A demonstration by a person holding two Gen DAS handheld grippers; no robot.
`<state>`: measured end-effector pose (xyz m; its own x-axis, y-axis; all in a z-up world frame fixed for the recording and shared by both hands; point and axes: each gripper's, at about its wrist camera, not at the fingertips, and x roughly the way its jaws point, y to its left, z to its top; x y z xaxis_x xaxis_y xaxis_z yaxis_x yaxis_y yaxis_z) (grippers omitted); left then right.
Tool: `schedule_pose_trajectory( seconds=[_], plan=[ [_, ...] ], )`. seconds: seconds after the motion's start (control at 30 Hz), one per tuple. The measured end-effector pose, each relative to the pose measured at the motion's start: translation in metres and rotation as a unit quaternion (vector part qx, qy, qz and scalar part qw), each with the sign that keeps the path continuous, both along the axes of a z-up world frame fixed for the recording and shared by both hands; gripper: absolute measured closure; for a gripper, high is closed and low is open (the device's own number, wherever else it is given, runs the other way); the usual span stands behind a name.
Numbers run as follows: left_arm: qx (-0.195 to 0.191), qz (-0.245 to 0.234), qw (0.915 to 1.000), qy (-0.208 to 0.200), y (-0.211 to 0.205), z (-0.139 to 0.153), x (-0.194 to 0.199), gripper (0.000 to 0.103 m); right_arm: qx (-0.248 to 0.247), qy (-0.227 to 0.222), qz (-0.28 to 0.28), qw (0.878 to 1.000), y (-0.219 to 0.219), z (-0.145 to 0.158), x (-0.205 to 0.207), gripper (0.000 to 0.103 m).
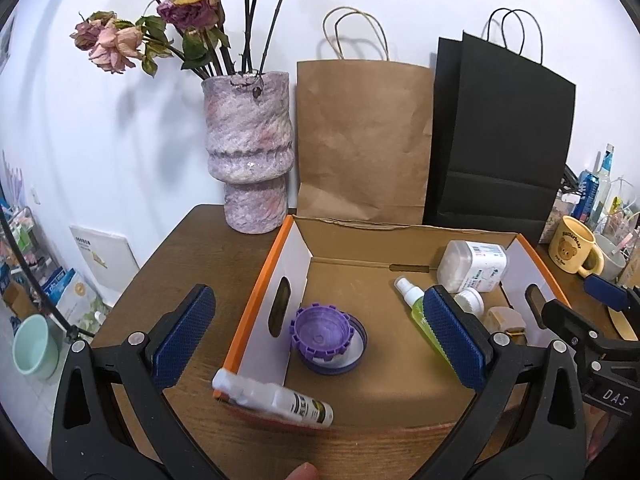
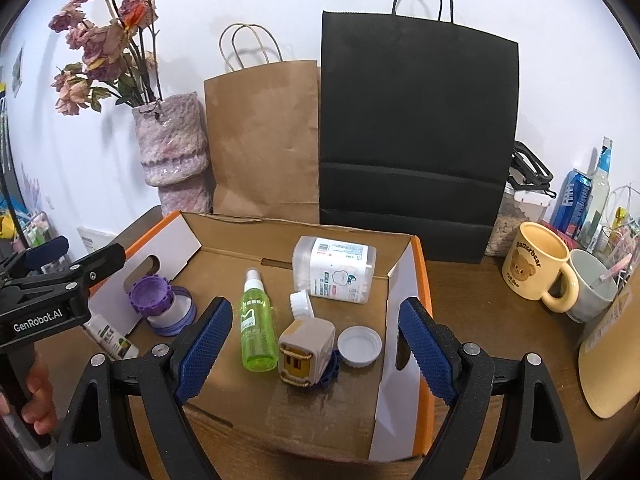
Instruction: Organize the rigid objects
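**Box nearly loaded, one bottle left outside**

White bottle (image 1: 276, 400) lies on the worktop (image 1: 168, 264) against the cardboard box's (image 1: 260, 292) near corner, likely next in. Green spray bottle (image 2: 256, 328), purple cap (image 2: 152, 292) and white jar (image 2: 336, 272) are boxed. Left claw (image 1: 316, 340) and right claw (image 2: 316, 356) hover wide, empty.

Ahead of right gripper (image 2: 316, 348): box (image 2: 404, 308) on tabletop (image 2: 472, 288), holding spray bottle (image 2: 256, 328), jar (image 2: 334, 274) behind (lying down). Bags (image 2: 416, 128) beyond box, mug (image 2: 536, 266) right.
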<state>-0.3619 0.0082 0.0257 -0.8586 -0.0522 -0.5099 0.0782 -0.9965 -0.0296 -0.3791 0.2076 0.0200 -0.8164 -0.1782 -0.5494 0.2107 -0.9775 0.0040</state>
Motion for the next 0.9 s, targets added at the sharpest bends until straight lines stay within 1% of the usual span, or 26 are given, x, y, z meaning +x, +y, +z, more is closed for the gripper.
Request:
schedule_pose_trajectory(
  seconds=[0.4, 0.7, 0.9],
  plan=[
    [-0.002, -0.017, 0.9997, 0.017, 0.006, 0.011, 0.050, 0.000, -0.010, 0.021, 0.003, 1.000, 0.004, 0.013, 0.046, 0.013],
    [0.002, -0.019, 0.9994, 0.029, 0.005, 0.018, 0.093, 0.000, -0.019, 0.052, 0.014, 0.998, 0.005, 0.028, 0.097, 0.013],
    [0.005, -0.025, 0.9989, 0.039, 0.006, 0.024, 0.129, 0.000, -0.022, 0.072, 0.013, 0.997, 0.007, 0.034, 0.135, 0.013]
  ],
)
